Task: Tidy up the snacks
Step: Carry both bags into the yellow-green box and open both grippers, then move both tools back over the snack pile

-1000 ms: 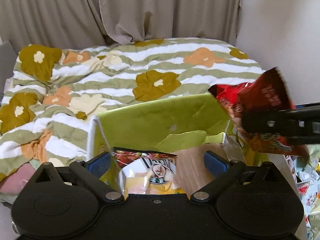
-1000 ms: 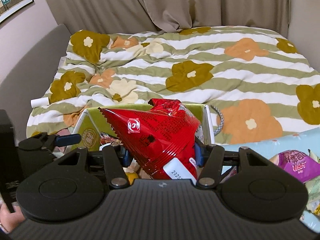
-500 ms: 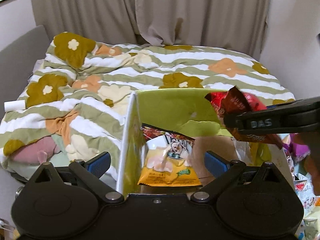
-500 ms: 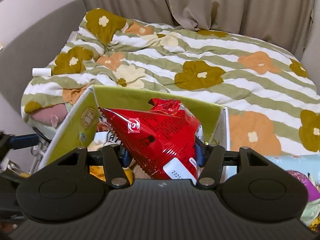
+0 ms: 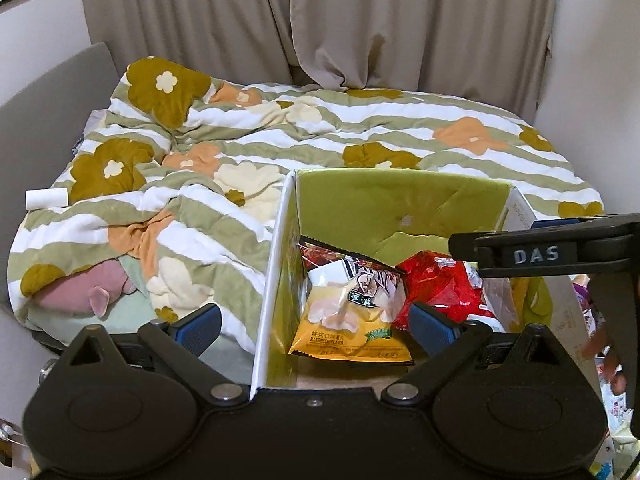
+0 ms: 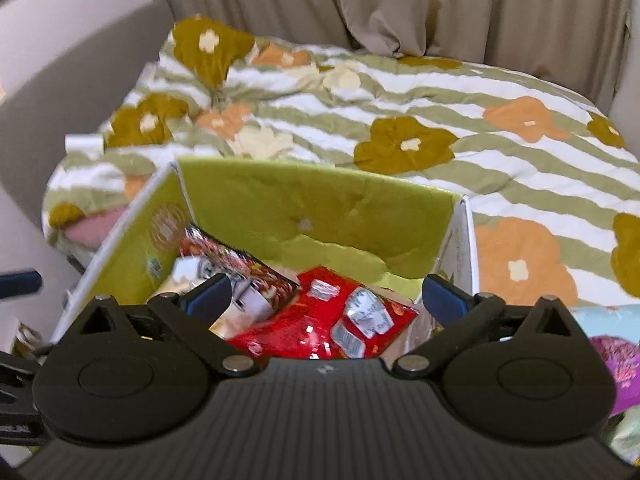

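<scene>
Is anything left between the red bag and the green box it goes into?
No. The red bag already lies inside the green box, beside the yellow bag. The right gripper hangs above it; its jaws have just been opening and nothing is between them.

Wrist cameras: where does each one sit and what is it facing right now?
Left wrist: on the left tool, looking down into the green box by the bed; its own open fingers show, plus the right tool at right.
Right wrist: on the right tool, just opened over the red bag; own fingers show.
Shared: green box, red bag, floral quilt.
</scene>
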### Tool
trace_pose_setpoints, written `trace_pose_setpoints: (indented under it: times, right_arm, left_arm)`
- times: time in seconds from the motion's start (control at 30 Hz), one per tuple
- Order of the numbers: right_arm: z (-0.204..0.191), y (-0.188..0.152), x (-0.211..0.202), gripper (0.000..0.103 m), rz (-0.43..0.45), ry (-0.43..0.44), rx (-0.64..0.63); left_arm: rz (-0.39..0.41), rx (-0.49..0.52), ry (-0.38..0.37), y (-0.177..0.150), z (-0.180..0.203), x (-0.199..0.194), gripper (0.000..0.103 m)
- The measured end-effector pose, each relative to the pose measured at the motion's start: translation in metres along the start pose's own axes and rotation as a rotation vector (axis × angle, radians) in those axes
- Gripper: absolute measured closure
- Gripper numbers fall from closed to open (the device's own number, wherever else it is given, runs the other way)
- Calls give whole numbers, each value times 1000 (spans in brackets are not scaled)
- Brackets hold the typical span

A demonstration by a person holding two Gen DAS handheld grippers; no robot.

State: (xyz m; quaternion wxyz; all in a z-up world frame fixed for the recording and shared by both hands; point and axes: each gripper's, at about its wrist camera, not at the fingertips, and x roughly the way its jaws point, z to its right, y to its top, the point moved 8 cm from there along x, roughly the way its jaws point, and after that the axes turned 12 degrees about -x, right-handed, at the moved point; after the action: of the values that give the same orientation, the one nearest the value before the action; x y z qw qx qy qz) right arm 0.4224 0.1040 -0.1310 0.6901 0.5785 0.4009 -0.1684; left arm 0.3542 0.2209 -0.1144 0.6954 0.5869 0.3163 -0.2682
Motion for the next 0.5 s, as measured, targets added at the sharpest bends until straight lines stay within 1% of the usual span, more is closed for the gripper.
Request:
trace_pose_setpoints:
  times: [0.17, 0.33, 0.5]
  right_arm:
    - [1, 7, -26, 0, 13, -25, -31]
    - [6, 10, -68, 0, 107, -83, -10]
    - [9, 2, -110, 0, 156, -98, 15]
  left_arm:
    - [53, 9, -16, 10, 4, -23, 2]
    - [109, 29, -36, 16, 11, -49, 2]
    - [128, 45, -99, 13, 24, -69, 2]
